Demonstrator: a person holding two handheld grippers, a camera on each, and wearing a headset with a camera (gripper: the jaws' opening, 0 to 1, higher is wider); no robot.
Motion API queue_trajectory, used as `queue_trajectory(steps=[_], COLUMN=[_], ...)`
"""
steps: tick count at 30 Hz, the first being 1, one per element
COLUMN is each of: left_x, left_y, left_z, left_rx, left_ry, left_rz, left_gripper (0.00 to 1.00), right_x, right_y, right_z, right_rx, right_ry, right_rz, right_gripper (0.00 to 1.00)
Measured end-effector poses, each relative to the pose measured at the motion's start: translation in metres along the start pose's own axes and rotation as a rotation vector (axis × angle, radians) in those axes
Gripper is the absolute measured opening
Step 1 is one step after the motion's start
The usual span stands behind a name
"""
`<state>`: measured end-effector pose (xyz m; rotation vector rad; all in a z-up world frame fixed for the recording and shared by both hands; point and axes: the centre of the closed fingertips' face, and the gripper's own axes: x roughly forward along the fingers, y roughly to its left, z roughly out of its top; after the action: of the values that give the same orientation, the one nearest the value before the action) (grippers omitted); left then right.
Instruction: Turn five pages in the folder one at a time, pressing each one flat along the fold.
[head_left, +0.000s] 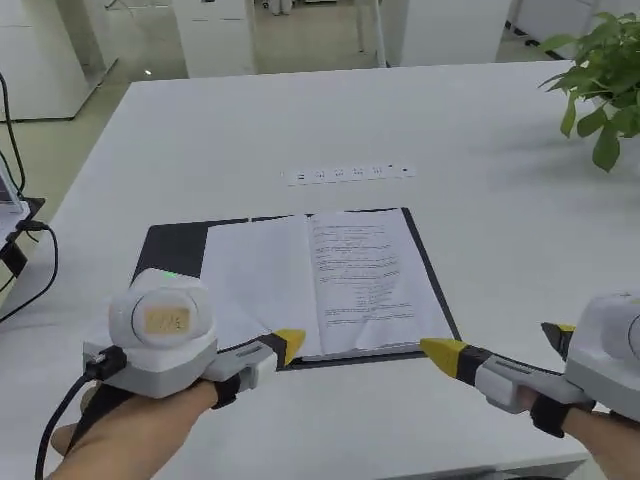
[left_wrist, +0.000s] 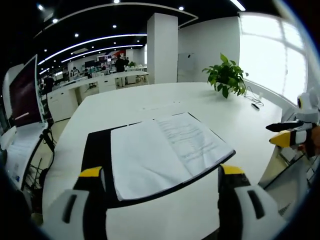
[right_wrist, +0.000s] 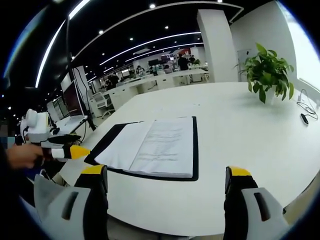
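Observation:
A black folder (head_left: 172, 248) lies open on the white table (head_left: 450, 130), a blank white page (head_left: 255, 290) on its left and a printed page (head_left: 362, 280) on its right. My left gripper (head_left: 272, 350) hovers open at the folder's near left corner, touching nothing. In the left gripper view its jaws stand wide apart just before the folder (left_wrist: 97, 145). My right gripper (head_left: 500, 345) is open too, to the right of the folder's near right corner. The right gripper view has the folder (right_wrist: 195, 150) ahead of the open right gripper (right_wrist: 166, 171), with the left gripper (right_wrist: 70, 151) at far left.
A row of sockets (head_left: 350, 173) is set into the table beyond the folder. A potted plant (head_left: 605, 90) stands at the far right. Cables (head_left: 30, 265) hang off the left edge beside a monitor (left_wrist: 22, 95). The table's near edge runs just under both grippers.

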<state>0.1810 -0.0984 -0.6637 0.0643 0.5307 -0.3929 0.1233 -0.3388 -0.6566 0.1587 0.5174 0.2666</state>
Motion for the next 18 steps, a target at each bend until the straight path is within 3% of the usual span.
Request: queue_trajectory(steps=[4, 13, 18], left_x=[0.015, 0.056, 0.075], left_y=[-0.018, -0.06, -0.077], left_z=[-0.002, -0.013, -0.009], left_rx=[0.006, 0.084, 0.102], left_ry=[0.006, 0.071, 0.058], left_rz=[-0.038, -0.12, -0.154], left_gripper=[0.95, 0.87, 0.85], right_x=[-0.001, -0.007, -0.011], right_y=[0.002, 0.003, -0.001], right_z=[-0.003, -0.007, -0.007], right_rx=[-0.008, 0.014, 0.024], right_ry=[0.001, -0.017, -0.031], right_rz=[0.001, -0.011, -0.026], right_gripper=[0.97, 0.96, 0.95])
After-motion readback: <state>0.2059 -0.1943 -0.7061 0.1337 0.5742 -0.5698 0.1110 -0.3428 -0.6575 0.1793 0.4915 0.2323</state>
